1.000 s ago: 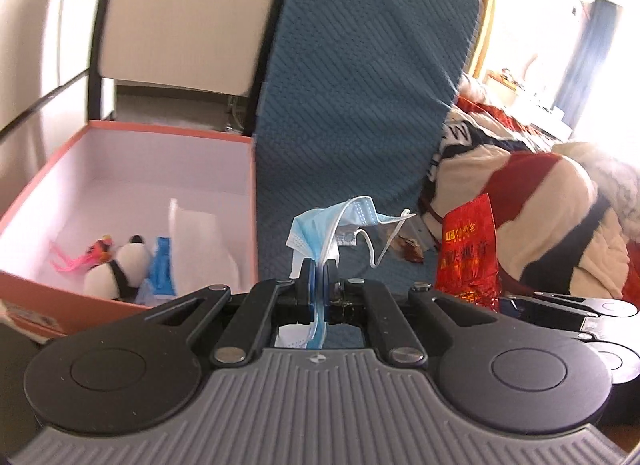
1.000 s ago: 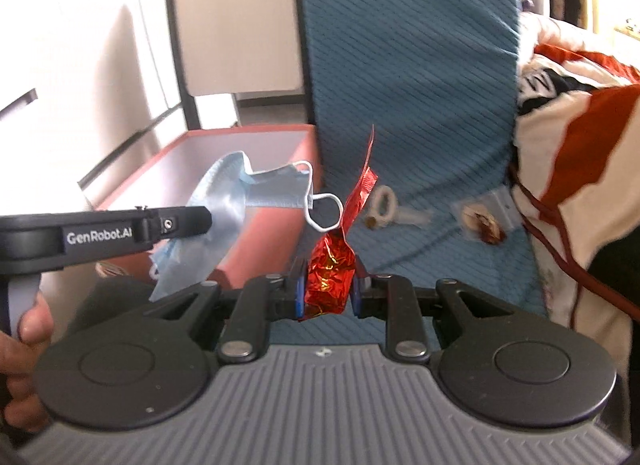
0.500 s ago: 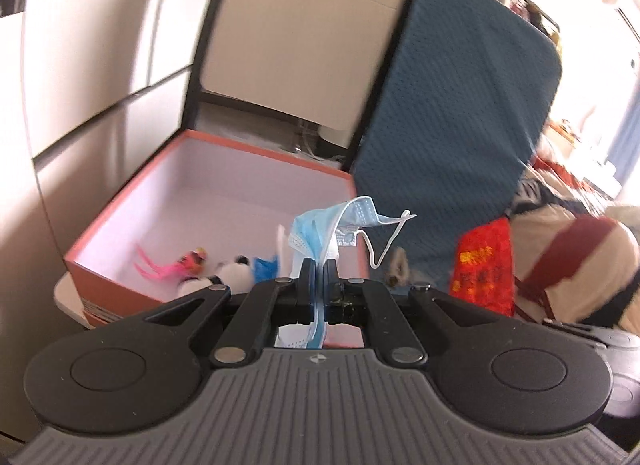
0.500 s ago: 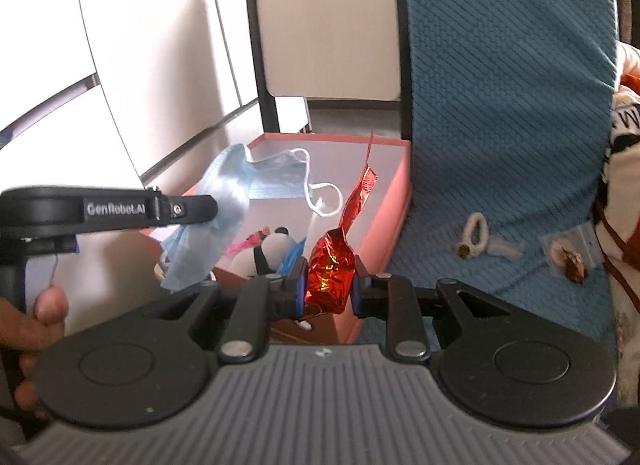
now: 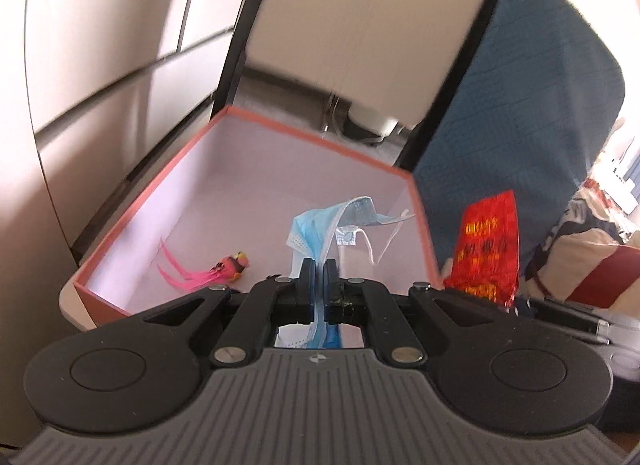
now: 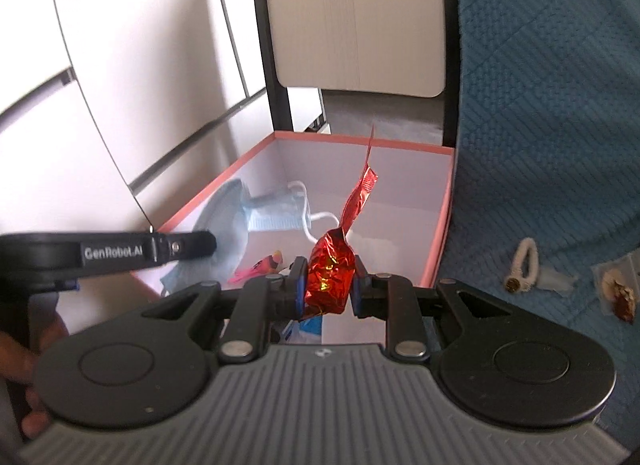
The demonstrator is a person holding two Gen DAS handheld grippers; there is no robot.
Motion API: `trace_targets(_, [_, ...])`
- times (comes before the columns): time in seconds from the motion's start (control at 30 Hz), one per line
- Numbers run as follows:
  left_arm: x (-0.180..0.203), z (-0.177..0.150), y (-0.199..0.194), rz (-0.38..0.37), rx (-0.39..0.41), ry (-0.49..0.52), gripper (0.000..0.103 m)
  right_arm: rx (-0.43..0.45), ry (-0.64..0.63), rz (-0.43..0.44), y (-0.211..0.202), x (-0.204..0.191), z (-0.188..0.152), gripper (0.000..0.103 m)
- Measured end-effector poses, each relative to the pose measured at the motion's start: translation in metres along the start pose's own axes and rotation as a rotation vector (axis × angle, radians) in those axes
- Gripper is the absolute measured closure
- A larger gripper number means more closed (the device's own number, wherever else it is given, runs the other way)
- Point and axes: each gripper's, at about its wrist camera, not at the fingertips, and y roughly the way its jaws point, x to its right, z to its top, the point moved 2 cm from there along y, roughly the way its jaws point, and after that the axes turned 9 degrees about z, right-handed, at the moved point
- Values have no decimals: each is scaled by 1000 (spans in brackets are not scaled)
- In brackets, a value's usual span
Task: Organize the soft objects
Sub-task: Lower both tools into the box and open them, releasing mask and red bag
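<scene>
My left gripper [image 5: 319, 265] is shut on a light blue face mask [image 5: 320, 225], which hangs over the open pink-rimmed box [image 5: 172, 169]. In the right wrist view that same left gripper [image 6: 208, 243] reaches in from the left with the face mask [image 6: 228, 217] over the box [image 6: 440, 221]. My right gripper [image 6: 326, 285] is shut on a red foil packet [image 6: 330, 277], held above the box's near edge. The red foil packet [image 5: 486, 249] also shows at the right of the left wrist view. A pink feathered toy [image 5: 228, 267] lies on the box floor.
A blue quilted cushion [image 6: 552, 113] stands right of the box, with a white loop [image 6: 524, 265] and a small wrapped item [image 6: 620, 297] lying on it. A chair back [image 6: 356, 17] rises behind the box. A striped blanket [image 5: 592, 257] lies at far right. White panels line the left.
Both grippers have moved left from over the blue cushion to over the box, still holding the mask and the foil packet. The box now fills the middle of both views.
</scene>
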Motion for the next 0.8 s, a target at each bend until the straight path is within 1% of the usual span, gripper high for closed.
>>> trace_targets(0.13, [-16, 6, 29, 0, -70, -44, 98, -43, 14, 20, 26, 3, 6, 78])
trace_targets(0.2, [-23, 8, 40, 2, -93, -54, 98, -66, 6, 11, 40, 6, 8, 78])
trace_targets(0.43, [-38, 8, 78, 10, -159, -36, 98, -123, 1, -11, 78, 9, 11, 78])
trace_targets(0.53, [-42, 7, 85, 13, -169, -34, 98, -136, -10, -12, 86, 6, 12, 78])
trace_targets(0.7, [-48, 5, 90, 7, -182, -58, 97, -156, -7, -12, 95, 7, 12, 77])
trace_targets(0.77, [-47, 4, 93, 15, -223, -53, 97, -160, 8, 2, 96, 8, 12, 77])
trace_targets(0.8, [-48, 4, 94, 14, -233, -55, 95, -160, 11, 4, 96, 9, 13, 77])
